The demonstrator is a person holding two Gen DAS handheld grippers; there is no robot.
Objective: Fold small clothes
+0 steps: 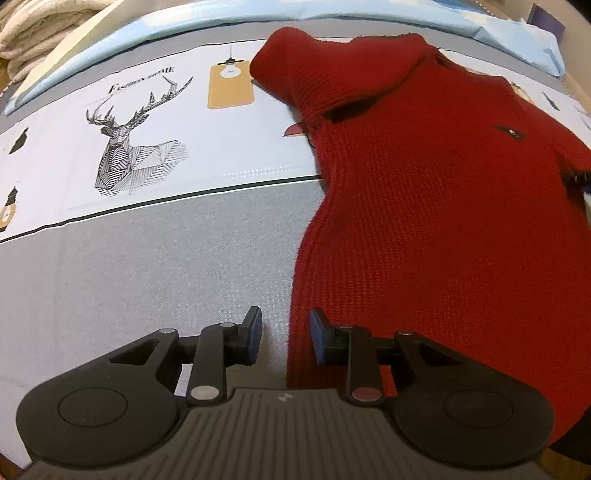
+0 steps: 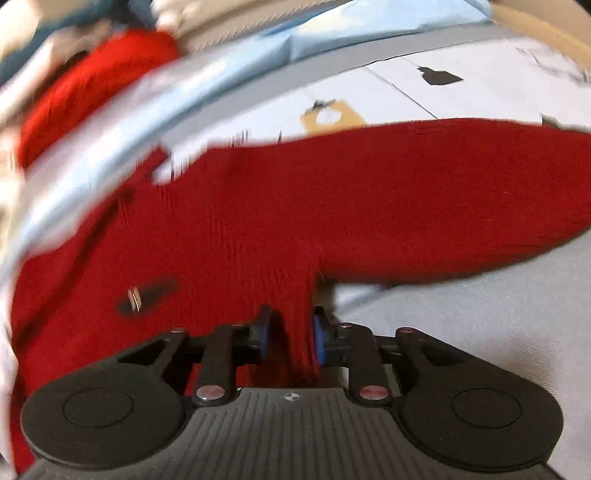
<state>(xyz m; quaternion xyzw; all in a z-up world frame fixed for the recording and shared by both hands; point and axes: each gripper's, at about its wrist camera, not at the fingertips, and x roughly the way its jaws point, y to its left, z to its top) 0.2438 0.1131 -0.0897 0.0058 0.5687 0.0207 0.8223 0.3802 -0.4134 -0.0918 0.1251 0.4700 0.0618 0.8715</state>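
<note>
A bed sheet of grey and white cloth point(image 1: 155, 258), printed with a line-drawn stag point(image 1: 125, 147) and an orange tag shape point(image 1: 229, 86), covers the surface, with a pale blue cloth point(image 1: 221, 22) along its far edge. On the sheet lies the small dark-red knitted sweater point(image 1: 424, 206), spread mostly flat, one sleeve point(image 1: 295, 74) folded across toward the neck; a small dark label point(image 1: 510, 133) sits on its chest. A stack of cream towels point(image 1: 33, 33) is at the far left corner. The left tongs point(image 1: 286, 341) are spread apart, low over the sweater's near left edge, gripping nothing. The right tongs point(image 2: 291, 338) are pinching a gathered fold of the sweater point(image 2: 295, 206) between their blue pads point(image 2: 318, 339); that view is blurred.
</note>
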